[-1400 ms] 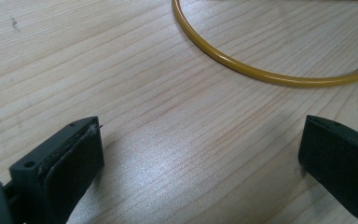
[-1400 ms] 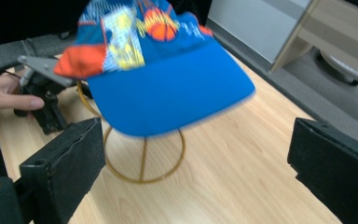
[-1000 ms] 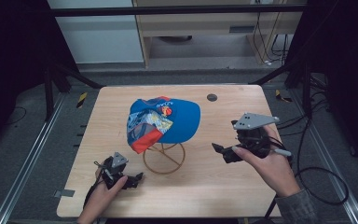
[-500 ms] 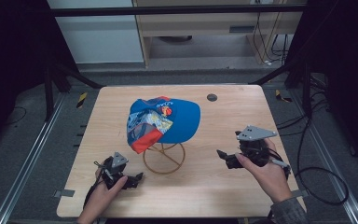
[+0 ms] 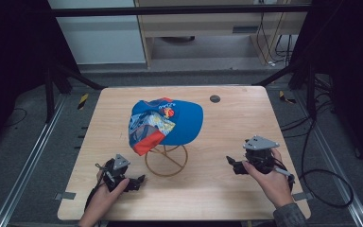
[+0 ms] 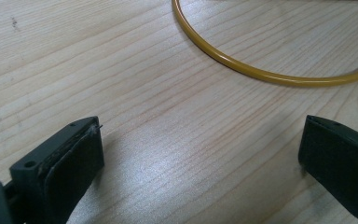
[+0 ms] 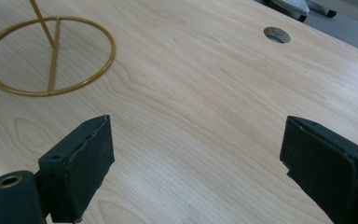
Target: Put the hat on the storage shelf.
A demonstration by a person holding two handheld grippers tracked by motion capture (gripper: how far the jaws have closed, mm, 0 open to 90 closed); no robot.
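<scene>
Right gripper (image 5: 232,164) had dropped lower and nearer the table's (image 5: 246,118) front edge, jaws wide, empty. Left gripper (image 5: 137,181) unmoved, jaws wide, empty. Cap (image 5: 165,124) sat on gold stand (image 5: 166,161) between them; stand's stem mostly hidden under cap.

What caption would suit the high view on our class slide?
Blue cap sits on a gold wire stand while left gripper and right gripper rest open on the wooden table.
</scene>
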